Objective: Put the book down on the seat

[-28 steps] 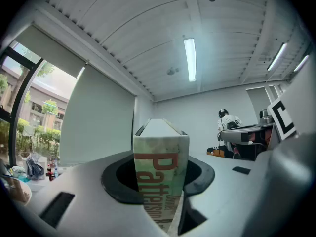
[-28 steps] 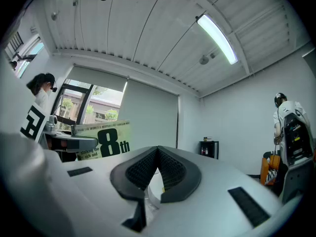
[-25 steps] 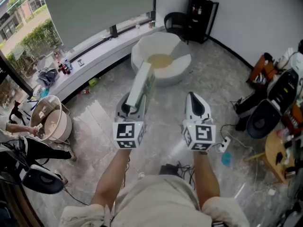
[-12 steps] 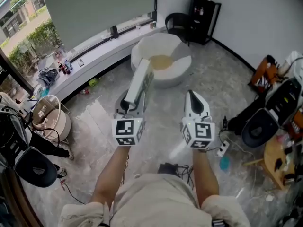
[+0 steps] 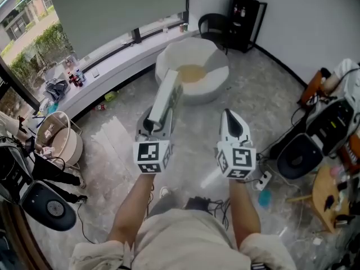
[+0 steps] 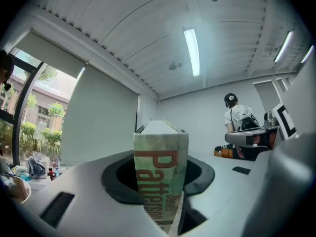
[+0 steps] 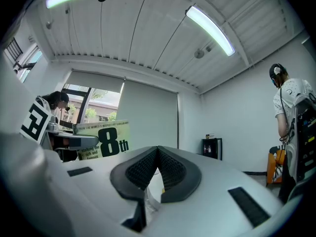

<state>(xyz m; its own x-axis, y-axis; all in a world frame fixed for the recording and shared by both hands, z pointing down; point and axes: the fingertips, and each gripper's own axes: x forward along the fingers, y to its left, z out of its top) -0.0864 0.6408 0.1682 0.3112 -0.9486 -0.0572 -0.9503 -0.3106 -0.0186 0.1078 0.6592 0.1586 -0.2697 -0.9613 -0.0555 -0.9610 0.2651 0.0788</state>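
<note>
My left gripper (image 5: pixel 152 124) is shut on a thick green-and-white book (image 5: pixel 166 96), which stands on end and leans toward the seat. In the left gripper view the book's spine (image 6: pixel 160 181) with its brown letters is clamped between the jaws of the left gripper (image 6: pixel 159 174). The seat (image 5: pixel 209 82) is a round white tub chair with a tan cushion, on the floor beyond the book. My right gripper (image 5: pixel 228 116) hangs to the right of the book, shut and empty. In the right gripper view the right gripper (image 7: pixel 158 152) has its ribbed pads (image 7: pixel 173 168) pressed together, and the book's cover (image 7: pixel 101 139) shows at left.
A black chair (image 5: pixel 212 25) and a black shelf (image 5: pixel 247 14) stand behind the seat. A window ledge (image 5: pixel 107 66) runs along the left, with a basket (image 5: pixel 55 143) below it. A power strip (image 5: pixel 262 179), cables and black gear lie at right. A person (image 7: pixel 291 107) stands near the wall.
Both grippers and the book keep their places. The view has drifted a little, and the black gear at the left and right edges has shifted.
</note>
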